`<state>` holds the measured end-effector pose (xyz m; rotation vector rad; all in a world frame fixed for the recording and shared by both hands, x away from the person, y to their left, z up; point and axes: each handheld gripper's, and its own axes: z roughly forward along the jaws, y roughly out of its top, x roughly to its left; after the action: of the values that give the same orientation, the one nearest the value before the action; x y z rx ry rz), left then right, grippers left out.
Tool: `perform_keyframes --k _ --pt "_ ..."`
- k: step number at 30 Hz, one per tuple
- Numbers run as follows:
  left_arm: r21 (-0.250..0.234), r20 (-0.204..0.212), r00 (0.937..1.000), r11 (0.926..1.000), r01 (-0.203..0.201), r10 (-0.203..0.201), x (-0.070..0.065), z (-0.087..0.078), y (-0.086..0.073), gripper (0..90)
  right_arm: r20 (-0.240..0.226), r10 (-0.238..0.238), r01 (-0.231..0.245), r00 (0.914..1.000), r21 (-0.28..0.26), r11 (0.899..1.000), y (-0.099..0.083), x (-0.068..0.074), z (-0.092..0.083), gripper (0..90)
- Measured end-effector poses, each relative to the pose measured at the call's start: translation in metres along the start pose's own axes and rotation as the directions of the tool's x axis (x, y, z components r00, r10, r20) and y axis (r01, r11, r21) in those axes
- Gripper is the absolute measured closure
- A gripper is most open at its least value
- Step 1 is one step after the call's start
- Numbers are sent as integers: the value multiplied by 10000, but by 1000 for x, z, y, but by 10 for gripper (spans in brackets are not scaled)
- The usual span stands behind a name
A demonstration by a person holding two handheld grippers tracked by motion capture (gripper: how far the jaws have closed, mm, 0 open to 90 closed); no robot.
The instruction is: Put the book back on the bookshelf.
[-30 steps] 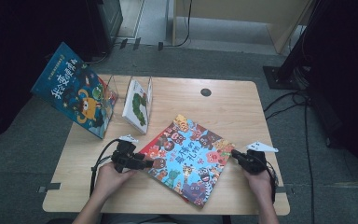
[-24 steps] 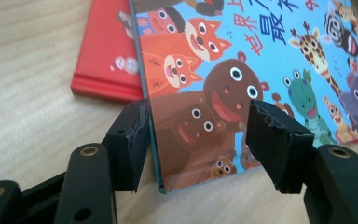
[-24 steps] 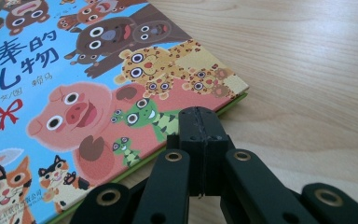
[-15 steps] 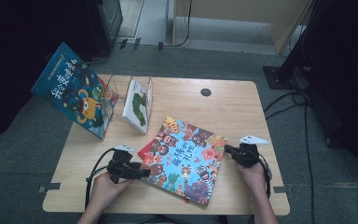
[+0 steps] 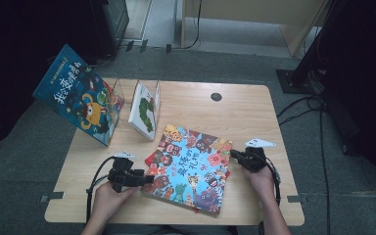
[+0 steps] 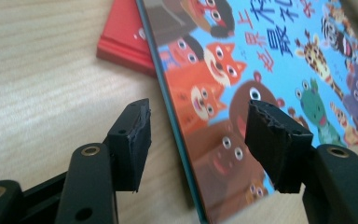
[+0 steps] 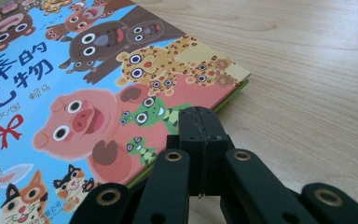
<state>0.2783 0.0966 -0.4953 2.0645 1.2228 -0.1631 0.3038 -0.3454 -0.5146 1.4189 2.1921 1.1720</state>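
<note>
Book (image 7: pixel 74 93) cover reads "的礼物", w/ cartoon animals.

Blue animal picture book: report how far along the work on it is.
Done: two books stand in the clear rack. In hand: the blue animal picture book lies flat over a red book; the open left claw straddles its edge, the shut right claw meets its opposite edge. Left: lifting it.

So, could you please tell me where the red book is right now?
In the high view, the red book lies near the table's middle, mostly hidden under the animal picture book, beside the left tool.
</note>
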Motion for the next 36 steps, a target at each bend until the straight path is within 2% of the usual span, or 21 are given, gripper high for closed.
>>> perform_keyframes --k 10,13,14,17,21,23,26,29,32,34,36 --pt "137 -75 9997 9997 217 -216 5 10 7 417 -122 -256 257 9996 89 9996 0 8 2 900" --pt "278 -143 9998 9995 122 -118 4 11 10 430 -117 -299 300 9995 95 9995 0 10 1 900" --pt "364 -223 9997 9993 -89 97 3 11 10 431 -140 -315 317 9994 100 9994 -1 10 1 900" --pt "413 -130 9993 9986 -338 344 0 14 11 421 -170 -298 300 9994 143 9994 -2 11 0 900" --pt "440 -185 9989 9981 -434 442 -3 15 12 387 -202 -415 420 9989 247 9988 -6 14 -2 900" --pt "449 -41 9997 9987 -236 238 -1 16 15 381 -228 -438 445 9988 289 9986 -7 16 -4 900" --pt "523 416 9983 9979 386 -408 6 17 20 380 -302 -504 513 9983 289 9983 -10 20 -7 900" --pt "653 386 9985 9972 365 -390 6 17 21 380 -436 -475 488 9979 294 9984 -13 24 -10 900" --pt "911 430 9960 9931 739 -781 6 17 24 372 -550 -441 458 9975 291 9985 -14 26 -12 900" --pt "983 426 9945 9910 908 -954 6 16 24 402 -684 -441 459 9967 257 9986 -14 28 -12 900" --pt "1043 288 9953 9906 885 -920 6 16 24 434 -696 -521 542 9962 281 9981 -14 29 -12 900"
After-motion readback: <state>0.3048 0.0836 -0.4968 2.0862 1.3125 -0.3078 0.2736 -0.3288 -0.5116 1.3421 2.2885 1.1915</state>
